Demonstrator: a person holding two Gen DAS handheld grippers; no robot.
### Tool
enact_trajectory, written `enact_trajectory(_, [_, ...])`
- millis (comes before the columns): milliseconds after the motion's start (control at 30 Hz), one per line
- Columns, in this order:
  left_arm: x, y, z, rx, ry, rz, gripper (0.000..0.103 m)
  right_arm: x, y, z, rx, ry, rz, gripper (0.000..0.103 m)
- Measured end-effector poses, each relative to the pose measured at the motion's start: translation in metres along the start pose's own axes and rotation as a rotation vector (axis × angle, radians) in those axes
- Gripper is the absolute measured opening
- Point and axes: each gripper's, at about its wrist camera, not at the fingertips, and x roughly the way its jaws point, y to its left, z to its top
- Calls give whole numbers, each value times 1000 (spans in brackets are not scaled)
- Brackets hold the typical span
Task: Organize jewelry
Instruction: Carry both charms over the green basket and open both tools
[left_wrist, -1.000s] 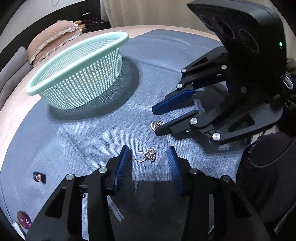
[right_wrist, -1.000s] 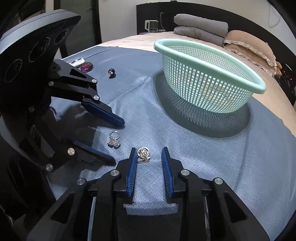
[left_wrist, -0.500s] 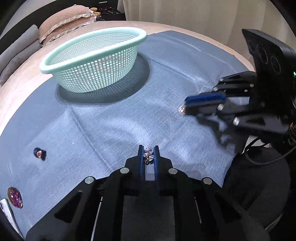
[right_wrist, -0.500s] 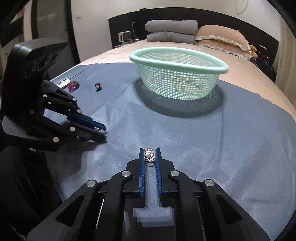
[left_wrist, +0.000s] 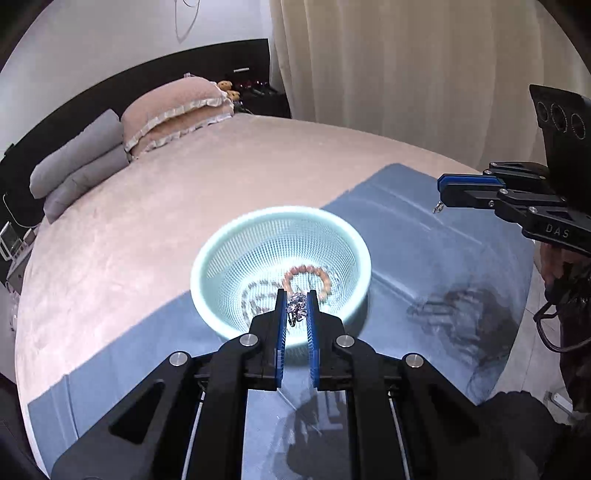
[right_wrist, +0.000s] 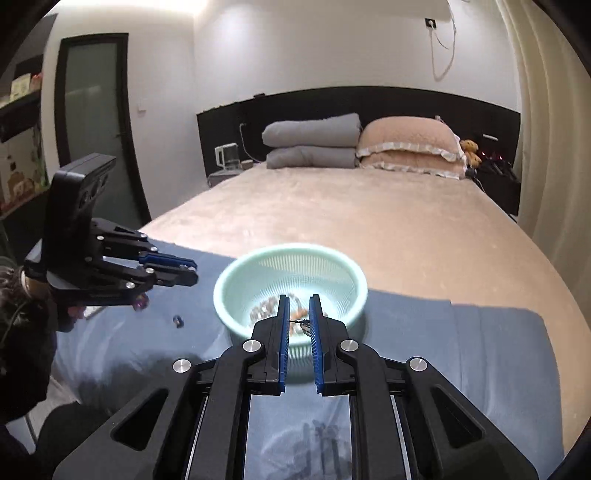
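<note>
A mint green mesh basket (left_wrist: 221, 236) (right_wrist: 236, 269) stands on a blue cloth (left_wrist: 424, 236) on a bed. It holds a brown bead bracelet (left_wrist: 325, 275) and other jewelry. My left gripper (left_wrist: 295, 299) is shut on a silver ring cluster (left_wrist: 297, 308), held high above the basket's near side. My right gripper (right_wrist: 299, 301) is shut on a small silver ring piece (right_wrist: 303, 326), also above the basket's near rim. The right gripper also shows at the right of the left wrist view (left_wrist: 443, 188), a ring (left_wrist: 438, 207) dangling from its tips.
On the cloth left of the basket lie a small dark blue piece (right_wrist: 178, 320) and a purple stone (right_wrist: 140, 302). The beige bedspread (right_wrist: 369, 214), grey and pink pillows (right_wrist: 406, 144) and a curtain (left_wrist: 406, 74) lie beyond.
Both grippers closed on their ring pieces, lifted them off the cloth, and rose and moved toward the basket, now viewing it from above.
</note>
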Motion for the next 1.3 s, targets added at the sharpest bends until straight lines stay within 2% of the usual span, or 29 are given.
enact_trajectory(133, [-10,8,31,5,-50,27,10,12,7,38,-58,-35,10,10])
enact_trajectory(267, [5,15,35,-11,-25,27,10,53,6,49,-64,19,8,10])
enact_trajectory(433, [50,24,11,-63,28,22,10,107,-4,25,-14,113,15,10])
enact_trajectory(633, [99,23,-6,-74,106,-29,10,154,-18,-8,30,207,14,10])
enact_trajectory(833, [114,27,-14,-90,134,-48,10,168,-22,-25,65,236,11,10])
enact_trajectory(933, [114,25,-18,-86,142,-33,11,170,-25,-26,84,240,8,11])
enact_trajectory(1167, [98,23,-16,-78,105,6,11,160,-26,-19,101,236,-39,13])
enact_trajectory(1233, [92,23,-15,-91,93,7,18,155,-28,-16,114,230,-45,14])
enact_trajectory(1300, [85,21,-14,-98,78,21,35,149,-28,-13,124,218,-57,15])
